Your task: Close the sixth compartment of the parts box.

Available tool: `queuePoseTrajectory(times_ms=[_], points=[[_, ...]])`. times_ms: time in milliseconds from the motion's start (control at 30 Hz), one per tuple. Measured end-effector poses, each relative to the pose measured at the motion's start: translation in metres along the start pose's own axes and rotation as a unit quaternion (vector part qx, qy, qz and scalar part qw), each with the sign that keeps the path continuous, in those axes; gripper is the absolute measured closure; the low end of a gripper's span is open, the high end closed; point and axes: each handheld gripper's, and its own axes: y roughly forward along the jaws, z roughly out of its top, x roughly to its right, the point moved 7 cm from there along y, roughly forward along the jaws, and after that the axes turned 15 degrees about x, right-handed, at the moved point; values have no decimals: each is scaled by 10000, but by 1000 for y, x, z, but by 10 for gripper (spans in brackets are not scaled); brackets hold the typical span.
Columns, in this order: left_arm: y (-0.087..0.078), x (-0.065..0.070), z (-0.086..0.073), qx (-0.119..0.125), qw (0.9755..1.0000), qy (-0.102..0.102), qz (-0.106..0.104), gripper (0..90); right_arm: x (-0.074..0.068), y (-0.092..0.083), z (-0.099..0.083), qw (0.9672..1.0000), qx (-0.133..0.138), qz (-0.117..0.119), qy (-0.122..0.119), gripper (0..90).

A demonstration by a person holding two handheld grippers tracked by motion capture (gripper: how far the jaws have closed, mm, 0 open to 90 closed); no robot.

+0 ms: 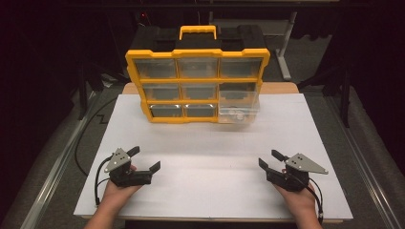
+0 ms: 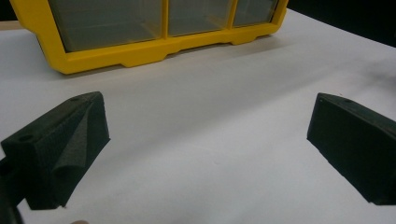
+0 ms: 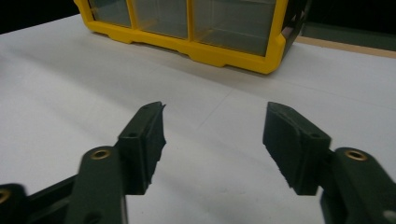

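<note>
Organizer: I see the yellow-framed organizer (image 1: 197, 85) with clear drawers standing upright at the far middle of the surface (image 1: 210, 157), its yellow carry handle (image 1: 197, 31) on top.
Drawers: three rows of three; the bottom-right drawer (image 1: 237, 109) sits pulled forward out of the frame, with small items inside that I cannot make out.
Left tongs: my left tongs (image 1: 144, 159) rest near the front left of the surface, held in the left hand (image 1: 119, 190), released, jaws spread wide with nothing between them.
Right tongs: my right tongs (image 1: 271, 159) rest near the front right, held in the right hand (image 1: 300, 195), also released and holding nothing.
Spacing: both tongs are well apart from the organizer, with bare white surface between.
Left gripper view: the organizer's lower yellow edge (image 2: 154, 51) lies ahead.
Right gripper view: the organizer's lower corner (image 3: 261, 58) lies ahead.
</note>
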Motion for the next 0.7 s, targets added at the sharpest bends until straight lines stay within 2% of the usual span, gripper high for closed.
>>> queuePoseTrajectory(times_ms=[533,700], points=[[0,1,0,5,10000,12,-31,2,-8,3,-4,9998,-116,134,55,889],[0,0,0,15,10000,19,-41,2,-11,6,-5,9997,-152,166,81,900]])
